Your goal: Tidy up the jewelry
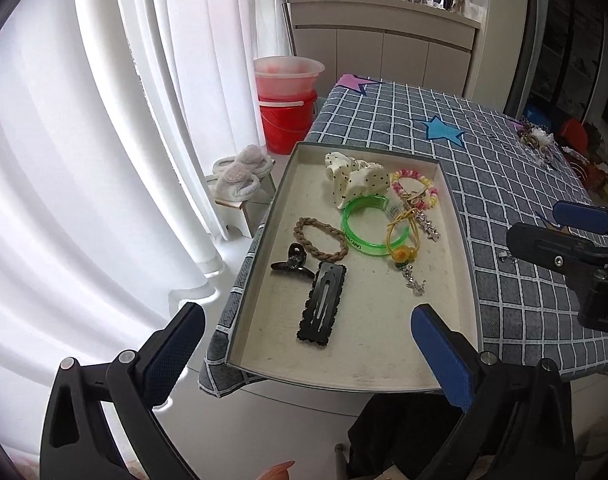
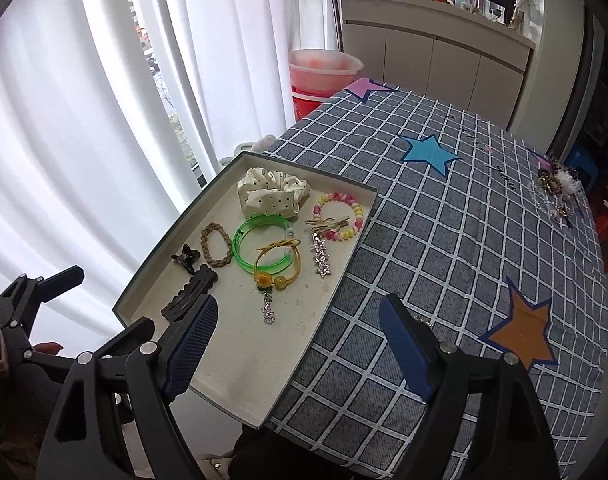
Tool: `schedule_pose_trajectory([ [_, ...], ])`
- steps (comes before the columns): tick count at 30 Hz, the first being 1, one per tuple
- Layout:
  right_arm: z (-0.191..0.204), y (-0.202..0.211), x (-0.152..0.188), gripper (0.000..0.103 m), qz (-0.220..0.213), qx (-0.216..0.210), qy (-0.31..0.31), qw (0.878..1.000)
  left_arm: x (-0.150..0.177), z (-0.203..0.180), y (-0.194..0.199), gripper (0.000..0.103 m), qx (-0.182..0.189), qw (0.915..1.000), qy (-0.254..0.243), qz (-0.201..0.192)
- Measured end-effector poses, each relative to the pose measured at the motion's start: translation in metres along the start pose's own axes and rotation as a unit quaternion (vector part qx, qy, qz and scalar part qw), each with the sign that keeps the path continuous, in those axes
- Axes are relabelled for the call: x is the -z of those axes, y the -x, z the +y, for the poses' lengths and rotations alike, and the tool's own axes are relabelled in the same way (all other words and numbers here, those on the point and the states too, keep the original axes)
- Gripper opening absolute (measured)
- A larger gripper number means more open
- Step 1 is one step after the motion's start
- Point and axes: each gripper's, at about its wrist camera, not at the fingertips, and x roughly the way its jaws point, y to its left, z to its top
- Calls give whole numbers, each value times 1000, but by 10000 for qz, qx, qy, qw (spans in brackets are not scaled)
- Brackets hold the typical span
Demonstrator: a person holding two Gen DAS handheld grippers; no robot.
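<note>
Most of the sorting looks done: the shallow box lid (image 1: 264, 216) at the near-left corner of the worktop (image 2: 444, 240) already holds a polka-dot scrunchie (image 1: 354, 182), a braided brown hair tie (image 1: 320, 240), a green bangle (image 1: 364, 228), a pink-and-yellow beaded bracelet (image 2: 338, 216), a yellow hair tie with a flower (image 1: 402, 240), a black claw clip (image 1: 292, 264), a black snap clip (image 1: 322, 304) and a sparkly star clip (image 2: 320, 258). The left tool (image 1: 304, 356) hangs over the near end of the lid with its jaws spread wide and nothing between them; the right tool (image 2: 300, 348) hovers above the lid's near-right edge, likewise parted and empty. What seems left is a small heap of ornaments (image 2: 556, 188) at the far right of the worktop, well apart from the lid, too small to identify.
</note>
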Motion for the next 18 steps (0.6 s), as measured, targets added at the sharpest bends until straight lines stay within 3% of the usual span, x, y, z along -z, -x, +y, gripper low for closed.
schedule_pose_trajectory([
  [10,8,10,5,86,-82,491,323,9982,2,2,16,103,-278,9994,45,-196],
  [18,11,17,5,86,-163,545,389,9976,2,0,23,103,-238,9994,60,-226],
])
